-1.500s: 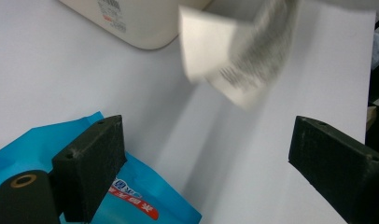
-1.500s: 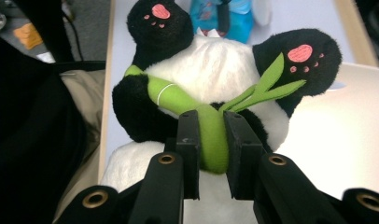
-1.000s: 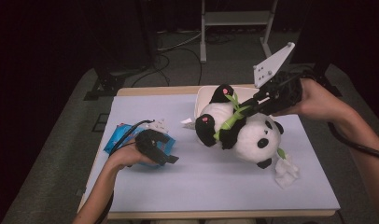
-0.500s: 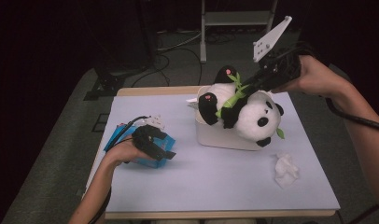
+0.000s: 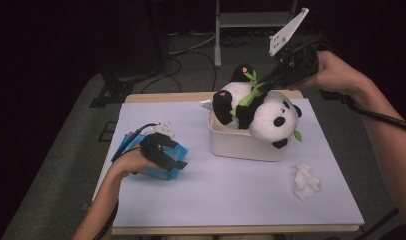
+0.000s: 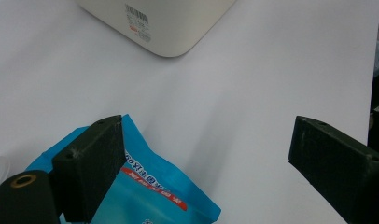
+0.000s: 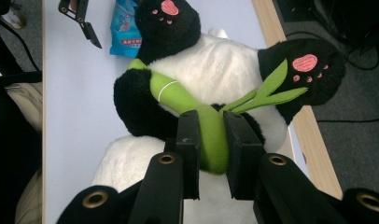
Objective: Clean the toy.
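Both grippers are matte black with chunky block jaws, little screw holes in the pads and brass-looking rivets at the base. The right gripper [image 5: 271,76] carries a grey triangular plate on top, black cable trailing off. Forearms are bare.

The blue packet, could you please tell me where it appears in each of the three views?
High view: blue packet at table's left, under the left gripper.
Left gripper view: bottom left, beside the near jaw.
Right gripper view: top, left of centre, behind the panda.
Shared landmark: lilac table sheet.
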`<state>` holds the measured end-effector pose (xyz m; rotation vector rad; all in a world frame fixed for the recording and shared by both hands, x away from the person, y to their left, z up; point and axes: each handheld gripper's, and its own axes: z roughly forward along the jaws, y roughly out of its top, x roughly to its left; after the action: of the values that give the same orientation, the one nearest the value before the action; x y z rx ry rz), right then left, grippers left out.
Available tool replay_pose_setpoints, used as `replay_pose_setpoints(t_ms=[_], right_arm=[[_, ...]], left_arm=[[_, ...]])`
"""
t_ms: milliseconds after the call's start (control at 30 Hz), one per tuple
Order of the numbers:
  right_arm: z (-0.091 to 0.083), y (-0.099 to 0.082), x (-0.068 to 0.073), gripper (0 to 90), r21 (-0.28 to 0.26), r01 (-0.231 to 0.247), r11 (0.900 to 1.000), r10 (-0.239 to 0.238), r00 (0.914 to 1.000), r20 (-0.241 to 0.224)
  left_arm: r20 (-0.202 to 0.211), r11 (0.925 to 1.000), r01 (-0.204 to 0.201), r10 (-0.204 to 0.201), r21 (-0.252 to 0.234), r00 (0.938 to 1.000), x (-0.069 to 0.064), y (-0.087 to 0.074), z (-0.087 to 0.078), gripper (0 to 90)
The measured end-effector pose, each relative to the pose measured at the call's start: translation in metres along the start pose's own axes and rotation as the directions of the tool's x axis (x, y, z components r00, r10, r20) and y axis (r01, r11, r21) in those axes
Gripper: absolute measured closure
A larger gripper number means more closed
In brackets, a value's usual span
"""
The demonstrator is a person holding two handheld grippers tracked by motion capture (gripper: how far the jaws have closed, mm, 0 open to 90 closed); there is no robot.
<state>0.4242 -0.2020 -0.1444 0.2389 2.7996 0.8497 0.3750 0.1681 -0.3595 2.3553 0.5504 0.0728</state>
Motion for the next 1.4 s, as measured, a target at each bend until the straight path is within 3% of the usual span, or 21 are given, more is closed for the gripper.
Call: replay_pose_setpoints(t_ms=[433,833,1167,1400], right_arm=[[0.013,-0.001,-0.032,76.8,0.038,-0.044,0.9983,0.044,0.9990,0.011],[0.046,-0.007,-0.056,76.7,0.084,-0.070,0.9940,0.070,0.9976,0.001],[0.069,-0.012,-0.058,76.7,0.076,-0.069,0.9947,0.072,0.9968,-0.034],[0.086,-0.020,-0.054,76.6,0.108,-0.065,0.9921,0.072,0.9953,-0.065]], left_arm=[[-0.006,0.9999,0.008,-0.008,-0.006,0.9999,0.002,-0.003,-0.003,10.1],[-0.014,0.9997,0.019,-0.019,-0.013,0.9997,0.002,-0.006,-0.005,10.1],[-0.008,0.9997,0.021,-0.021,-0.008,0.9997,0.002,-0.009,-0.003,10.1],[-0.005,0.9997,0.019,-0.019,-0.013,0.9998,0.001,-0.007,-0.003,10.1]])
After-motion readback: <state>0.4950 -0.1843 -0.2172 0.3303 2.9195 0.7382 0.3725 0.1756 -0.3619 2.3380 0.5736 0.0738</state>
